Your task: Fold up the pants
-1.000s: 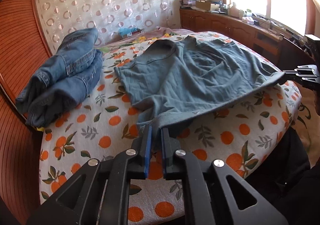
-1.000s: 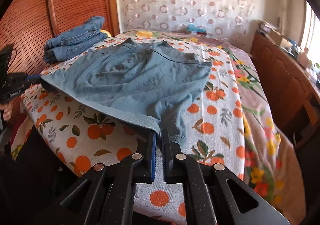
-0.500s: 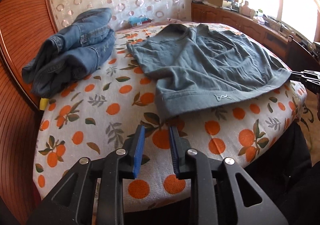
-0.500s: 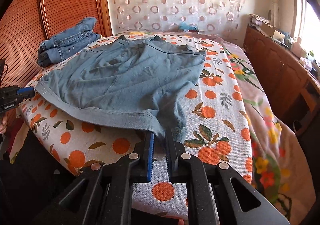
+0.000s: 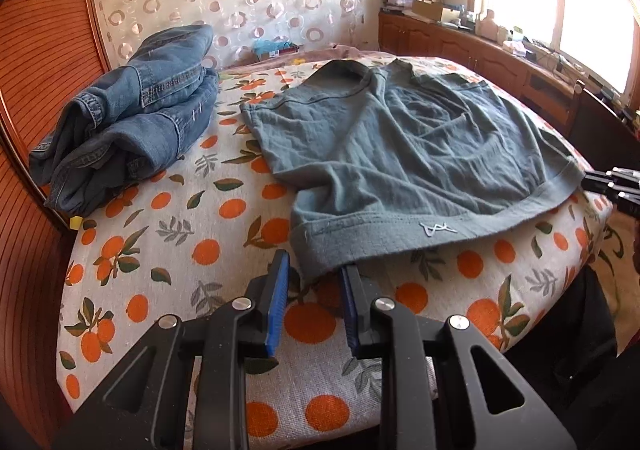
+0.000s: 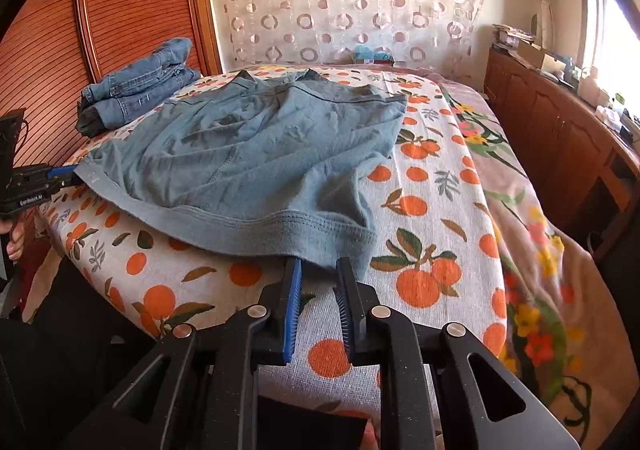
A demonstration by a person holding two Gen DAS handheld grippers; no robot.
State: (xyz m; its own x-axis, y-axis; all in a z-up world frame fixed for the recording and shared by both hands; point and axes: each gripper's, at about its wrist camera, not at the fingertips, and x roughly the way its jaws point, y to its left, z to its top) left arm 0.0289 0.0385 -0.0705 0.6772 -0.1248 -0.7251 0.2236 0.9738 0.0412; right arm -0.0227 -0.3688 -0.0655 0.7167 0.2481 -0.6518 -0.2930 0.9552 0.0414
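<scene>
Shorts (image 5: 416,153) dropped flat, wrinkled; left tool (image 5: 314,274) apart, right tool (image 6: 318,270) opening.

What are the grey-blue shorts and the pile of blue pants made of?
The grey-blue shorts look like soft, matte knit, probably cotton jersey: they drape in loose wrinkles and have a ribbed, stitched waistband. The pile of blue pants looks like denim: faded blue weave, thick seams with pale stitching, stiff bulky folds.

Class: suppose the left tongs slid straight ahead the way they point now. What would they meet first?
Probably the waistband corner of the grey-blue shorts, lying just ahead of the left tongs on the bedspread.
</scene>
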